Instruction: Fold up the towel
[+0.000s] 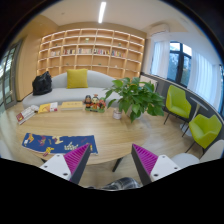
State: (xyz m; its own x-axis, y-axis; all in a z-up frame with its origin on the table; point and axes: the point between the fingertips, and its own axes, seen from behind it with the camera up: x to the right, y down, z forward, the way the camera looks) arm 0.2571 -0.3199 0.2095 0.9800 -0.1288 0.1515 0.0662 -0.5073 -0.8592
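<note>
A blue patterned towel (47,143) lies flat on the round wooden table (110,130), near its front edge and just ahead of my left finger. My gripper (111,160) is open and empty, held above the table's front edge. Its two pink pads (76,158) stand wide apart with nothing between them. The towel lies to the left of the gap between the fingers.
A potted green plant (137,97) stands on the table at centre right. Books and small items (48,108) lie at the far left of the table. Green chairs (178,101) stand to the right. A sofa with a yellow cushion (77,77) and shelves are behind.
</note>
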